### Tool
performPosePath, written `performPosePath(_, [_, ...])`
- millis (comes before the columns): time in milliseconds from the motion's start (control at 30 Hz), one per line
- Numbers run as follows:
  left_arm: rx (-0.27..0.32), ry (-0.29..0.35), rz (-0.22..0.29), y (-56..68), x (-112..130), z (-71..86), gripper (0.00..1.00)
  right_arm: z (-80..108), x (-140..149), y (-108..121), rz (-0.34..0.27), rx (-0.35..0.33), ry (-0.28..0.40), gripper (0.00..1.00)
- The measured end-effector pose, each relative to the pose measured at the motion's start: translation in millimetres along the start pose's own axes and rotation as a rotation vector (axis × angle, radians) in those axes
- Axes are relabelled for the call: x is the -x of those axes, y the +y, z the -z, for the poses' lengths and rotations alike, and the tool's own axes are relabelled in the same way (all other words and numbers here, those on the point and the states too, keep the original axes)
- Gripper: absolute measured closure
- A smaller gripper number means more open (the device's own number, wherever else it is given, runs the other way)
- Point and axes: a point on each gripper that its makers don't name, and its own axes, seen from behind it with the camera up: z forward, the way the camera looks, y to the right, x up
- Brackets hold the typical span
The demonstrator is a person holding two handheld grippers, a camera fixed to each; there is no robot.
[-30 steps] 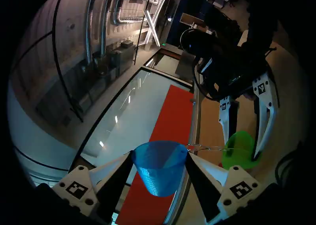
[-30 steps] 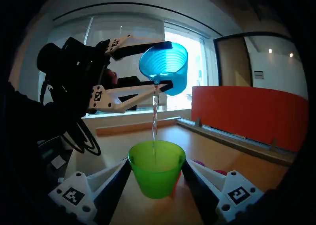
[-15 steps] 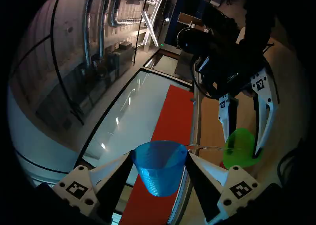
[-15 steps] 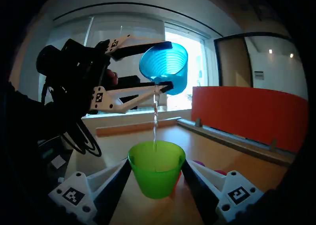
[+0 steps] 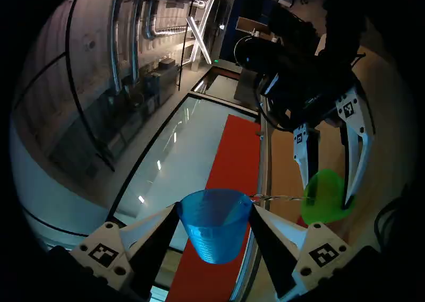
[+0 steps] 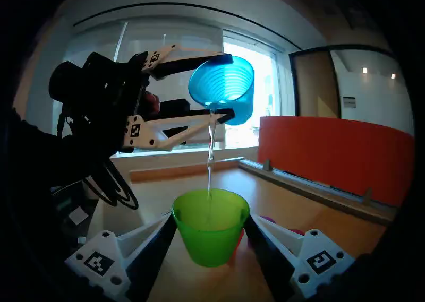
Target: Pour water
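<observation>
Water [image 6: 210, 158]: 1 stream btwn 2 cups, blue cup [image 6: 223, 87] gripped by left tool [image 6: 229, 87], green cup [image 6: 210, 233] gripped by right tool [image 6: 210, 218].

Tilted cup [image 6: 223, 87] clamped in left gripper [image 5: 213, 209], high above upright cup [image 6: 210, 233] clamped in right gripper [image 6: 210, 219]; water stream [image 6: 210, 153] from upper rim into lower cup; table [image 6: 281, 196] beneath, partition [image 6: 340, 153] behind on right

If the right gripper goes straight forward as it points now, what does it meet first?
Probably the left gripper: its lower finger and the tilted blue cup hang just ahead, above the green cup. Depth is unclear; it might pass beneath.
</observation>
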Motion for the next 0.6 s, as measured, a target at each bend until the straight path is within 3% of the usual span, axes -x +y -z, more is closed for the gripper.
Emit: performPosePath(600, [0.004, 0.000, -0.052, -3.3, -1.4, -2.4, 0.11, 0.9, 0.4, 0.3, 0.004, -0.002, 0.005, 0.10])
